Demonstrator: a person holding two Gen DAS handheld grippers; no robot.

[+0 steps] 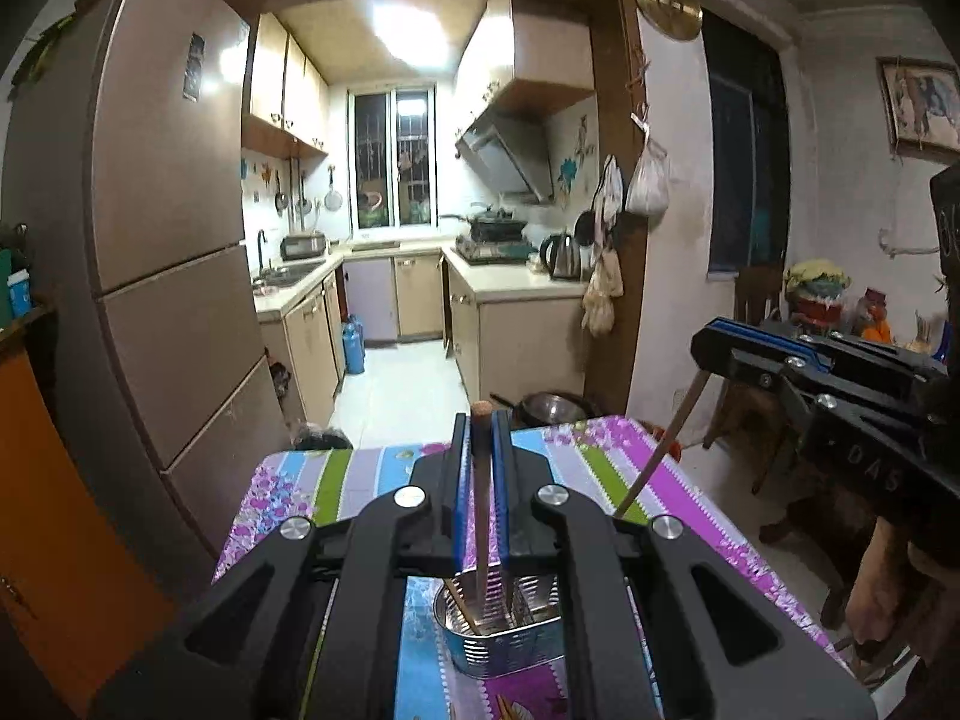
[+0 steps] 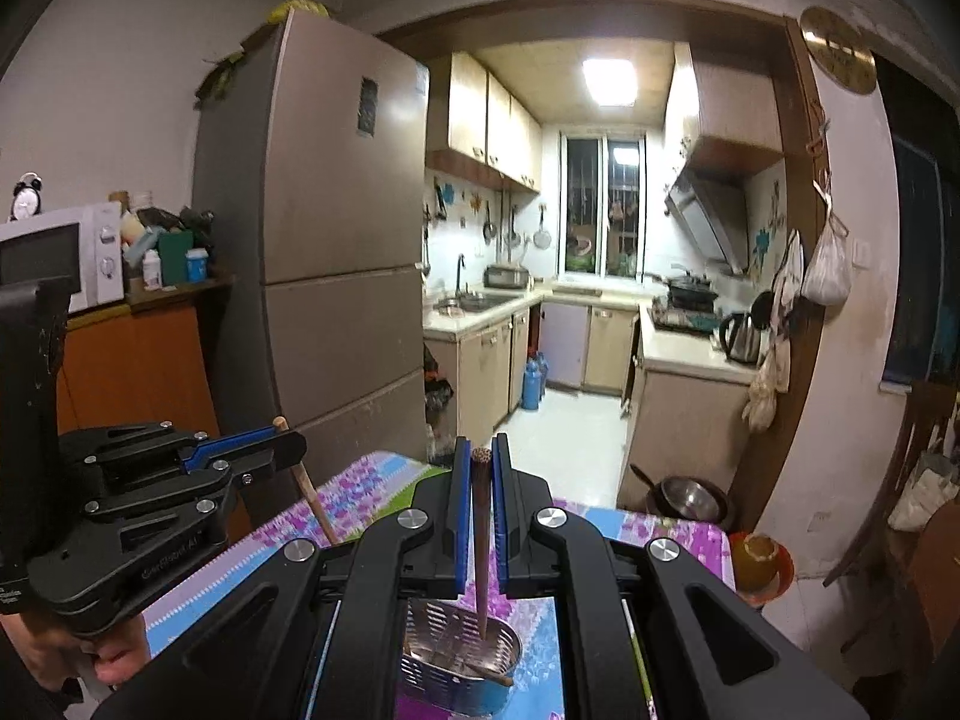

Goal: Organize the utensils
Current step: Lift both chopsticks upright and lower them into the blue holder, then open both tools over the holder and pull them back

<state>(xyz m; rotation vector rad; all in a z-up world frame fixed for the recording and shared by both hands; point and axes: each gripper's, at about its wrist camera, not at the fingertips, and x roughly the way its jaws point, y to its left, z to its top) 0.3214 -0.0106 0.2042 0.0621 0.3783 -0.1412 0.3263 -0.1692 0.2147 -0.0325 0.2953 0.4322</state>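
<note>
- Two grippers, each clamped on one wooden chopstick.
- L gripper [image 1: 480,450] w/ chopstick [image 1: 480,480], tip down in metal holder [image 1: 498,648].
- R gripper [image 2: 480,480], its stick [image 2: 480,540] tip also in holder, on floral table [image 1: 384,468].

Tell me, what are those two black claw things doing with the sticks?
A person holds a gripper in each hand. The left gripper is shut on a chopstick, and the right gripper is shut on another chopstick. Both sticks point down into a metal utensil holder on the flowery tablecloth. One more stick already lies inside it.
</note>
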